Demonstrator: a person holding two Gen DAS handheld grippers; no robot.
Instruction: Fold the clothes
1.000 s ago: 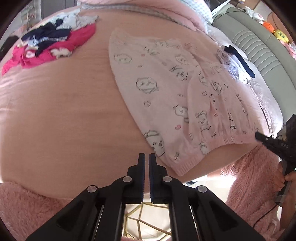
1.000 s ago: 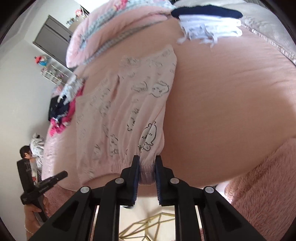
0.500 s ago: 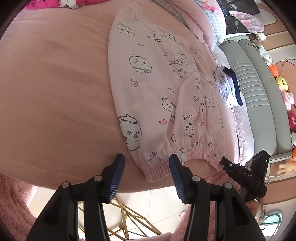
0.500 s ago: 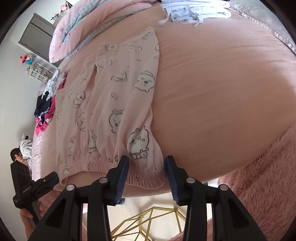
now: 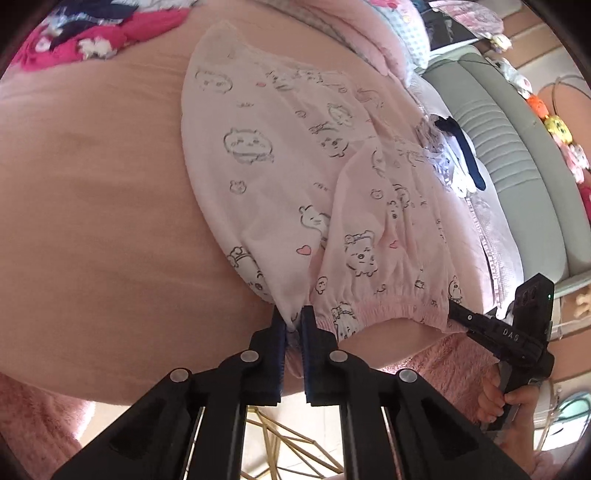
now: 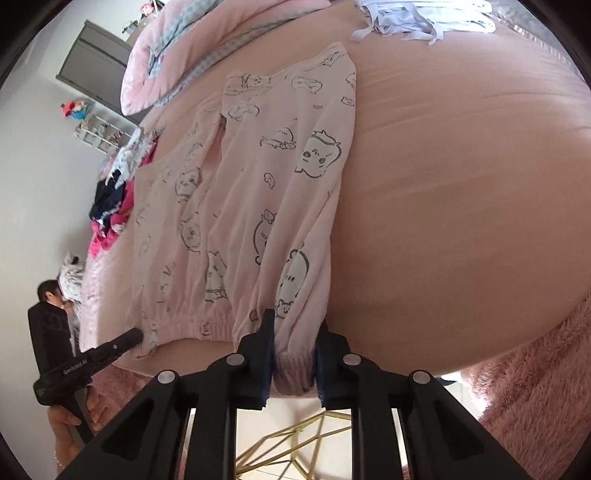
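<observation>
Pale pink cotton pyjama trousers with cartoon animal print (image 5: 295,177) are lying flat on the pink bed sheet (image 5: 92,203), elastic cuffs hanging at the bed's near edge. All positions below are relative to those trousers.

Left tool (image 5: 293,321) is pinching the hem corner of one leg cuff, jaws nearly together and closing on the fabric. Right tool (image 6: 293,332) is gripping the other leg's ribbed cuff, which is bunching between its blue pads (image 6: 266,354); jaws are narrow and closing too. Each tool is also showing in the other's view, held by a hand (image 5: 498,398).

Beyond the trousers' far left: a heap of magenta and navy clothes (image 5: 85,33). Beyond the waistband end: white and navy folded laundry (image 6: 424,18), probably a finished stack, but it's blurry. A fluffy pink rug (image 6: 535,387) is lying below the cuffs, beside a gold wire frame (image 6: 295,443).
</observation>
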